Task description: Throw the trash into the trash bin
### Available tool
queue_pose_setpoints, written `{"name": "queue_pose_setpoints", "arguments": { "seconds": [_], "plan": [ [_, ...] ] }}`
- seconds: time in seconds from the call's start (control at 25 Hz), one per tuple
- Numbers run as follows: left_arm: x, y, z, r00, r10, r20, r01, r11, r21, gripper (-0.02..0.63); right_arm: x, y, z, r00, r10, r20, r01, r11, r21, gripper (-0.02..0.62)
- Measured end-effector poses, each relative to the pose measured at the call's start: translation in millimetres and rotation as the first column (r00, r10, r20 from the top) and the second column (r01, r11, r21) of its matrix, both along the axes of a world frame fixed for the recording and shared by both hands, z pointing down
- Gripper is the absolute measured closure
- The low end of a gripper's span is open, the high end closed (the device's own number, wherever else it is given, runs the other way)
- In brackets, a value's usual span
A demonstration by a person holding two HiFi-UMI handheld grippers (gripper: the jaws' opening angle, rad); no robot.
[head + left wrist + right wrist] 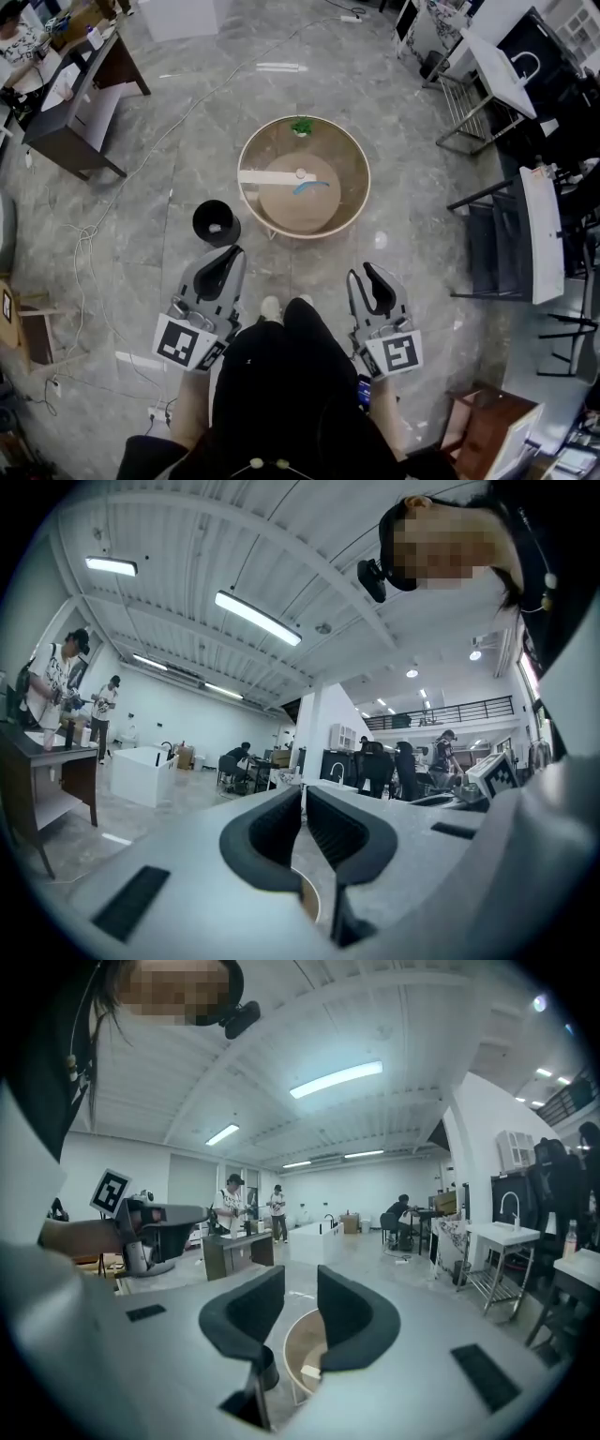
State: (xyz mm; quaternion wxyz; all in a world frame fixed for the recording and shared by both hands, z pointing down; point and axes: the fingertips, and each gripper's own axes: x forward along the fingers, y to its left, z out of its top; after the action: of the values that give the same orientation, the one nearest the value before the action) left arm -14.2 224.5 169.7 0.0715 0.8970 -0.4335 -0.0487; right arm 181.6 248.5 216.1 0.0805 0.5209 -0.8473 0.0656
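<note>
1. The left gripper (228, 253) (305, 792) has its jaws pressed together with nothing between them. It is held out level in front of the person.
2. The right gripper (362, 272) (300, 1286) has its jaws parted with a clear gap, and nothing is in that gap. Its own view looks through the gap to the rim and wooden top of the round table (362, 178) (302, 1358).
3. Both grippers hang free over the grey floor (187, 141), one on each side of the person's legs, touching nothing. Bare floor separates their tips from the table.
4. The black trash bin (216, 223) stands on the floor just ahead of the left gripper's tips. It is beside the table's near-left edge but not touching it. A small white scrap lies inside.
5. The trash is on the table, ahead of both grippers. A white strip (262, 176) and a blue piece (306, 187) lie near the middle, and a green piece (302, 126) lies at the far rim.
6. A dark desk (80, 103) stands far left and a cable (89, 234) trails across the floor. Chairs (511, 244) crowd the right side.
</note>
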Motion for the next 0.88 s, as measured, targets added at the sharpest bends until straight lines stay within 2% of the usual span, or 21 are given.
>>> {"name": "queue_pose_setpoints", "arguments": {
  "seconds": [0.2,0.48,0.52,0.56,0.6,0.64,0.88],
  "plan": [
    [-7,-23,15,1.0,-0.019,0.005,0.019,0.999,-0.04,0.598,4,-28,34,0.999,-0.018,-0.043,0.015,0.996,-0.085,0.471],
    [-4,-83,48,0.999,-0.04,0.018,0.041,0.992,-0.118,0.597,14,-98,79,0.989,-0.083,-0.126,0.06,0.983,-0.172,0.455],
    [-1,-95,54,0.999,-0.035,0.008,0.036,0.99,-0.14,0.594,16,-111,87,0.986,-0.098,-0.135,0.072,0.979,-0.192,0.45],
    [4,-107,62,1.0,-0.031,-0.005,0.029,0.986,-0.165,0.57,18,-123,95,0.983,-0.116,-0.145,0.084,0.974,-0.211,0.445],
    [8,-119,69,0.999,-0.028,-0.017,0.025,0.981,-0.191,0.519,20,-136,103,0.978,-0.136,-0.158,0.098,0.969,-0.228,0.438],
    [12,-132,77,0.999,-0.032,-0.024,0.026,0.977,-0.214,0.503,22,-149,111,0.972,-0.155,-0.174,0.11,0.964,-0.243,0.428],
    [24,-186,123,0.997,-0.067,0.032,0.074,0.949,-0.307,0.505,31,-221,171,0.932,-0.234,-0.276,0.142,0.938,-0.315,0.412]
  ]
}}
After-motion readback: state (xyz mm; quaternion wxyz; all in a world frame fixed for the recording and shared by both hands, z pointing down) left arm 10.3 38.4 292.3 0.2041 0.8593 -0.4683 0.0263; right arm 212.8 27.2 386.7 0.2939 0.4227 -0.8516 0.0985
